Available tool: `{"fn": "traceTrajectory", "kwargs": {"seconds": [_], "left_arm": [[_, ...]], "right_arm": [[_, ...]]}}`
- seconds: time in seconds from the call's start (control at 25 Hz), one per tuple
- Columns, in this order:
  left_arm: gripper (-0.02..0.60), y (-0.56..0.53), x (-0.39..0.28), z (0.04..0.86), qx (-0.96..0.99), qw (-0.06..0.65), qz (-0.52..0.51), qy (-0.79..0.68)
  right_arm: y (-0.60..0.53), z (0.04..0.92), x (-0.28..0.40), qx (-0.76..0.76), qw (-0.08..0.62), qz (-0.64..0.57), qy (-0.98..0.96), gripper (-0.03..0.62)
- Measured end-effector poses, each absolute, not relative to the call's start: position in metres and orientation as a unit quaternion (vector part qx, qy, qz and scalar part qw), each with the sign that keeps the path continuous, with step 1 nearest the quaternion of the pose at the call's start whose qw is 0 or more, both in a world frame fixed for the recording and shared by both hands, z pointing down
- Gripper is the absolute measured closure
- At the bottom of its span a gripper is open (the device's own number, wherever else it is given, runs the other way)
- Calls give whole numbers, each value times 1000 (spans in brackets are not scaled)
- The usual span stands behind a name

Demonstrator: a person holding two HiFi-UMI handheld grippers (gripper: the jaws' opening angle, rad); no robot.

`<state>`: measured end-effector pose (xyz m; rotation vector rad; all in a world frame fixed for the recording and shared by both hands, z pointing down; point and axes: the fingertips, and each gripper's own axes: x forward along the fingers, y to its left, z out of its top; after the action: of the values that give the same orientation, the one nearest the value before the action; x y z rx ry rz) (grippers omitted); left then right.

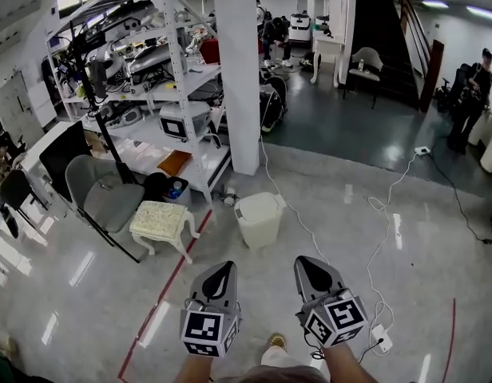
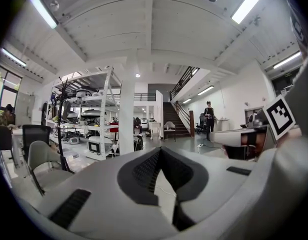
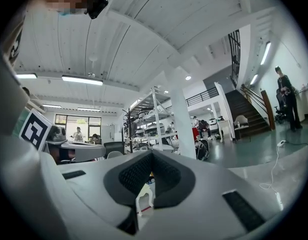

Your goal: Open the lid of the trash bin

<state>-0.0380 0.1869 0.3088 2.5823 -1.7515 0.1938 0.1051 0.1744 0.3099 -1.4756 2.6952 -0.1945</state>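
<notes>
Pale grey shells on left gripper [image 1: 220, 276] and right gripper [image 1: 311, 268], black textured fingers [image 2: 144, 171], black-and-white marker cubes [image 1: 208, 331]

Pretty cluttered workshop: a white pillar [image 1: 236, 70] stands mid-room with a metal rack [image 1: 174, 78] just to its left, stuffed with gear on every shelf. In front of the rack there's a grey chair [image 1: 102, 194] and a little cushioned stool [image 1: 160, 220] right beside it, and a red line [image 1: 170, 290] runs along the glossy floor past the stool. A white cable [image 1: 382, 238] snakes over to a power strip [image 1: 382, 337], and a person [image 1: 474, 94] stands far right, near the dark stairs [image 1: 390, 38].
</notes>
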Motion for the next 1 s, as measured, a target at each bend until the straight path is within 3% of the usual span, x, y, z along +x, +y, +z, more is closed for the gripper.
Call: {"fn": "traceTrajectory", "kwargs": {"seconds": [1.0], "left_arm": [[594,70,-32,291,779,-4,65,-624]], "right_arm": [[49,314,129,-422,30,-75,903,560]]}}
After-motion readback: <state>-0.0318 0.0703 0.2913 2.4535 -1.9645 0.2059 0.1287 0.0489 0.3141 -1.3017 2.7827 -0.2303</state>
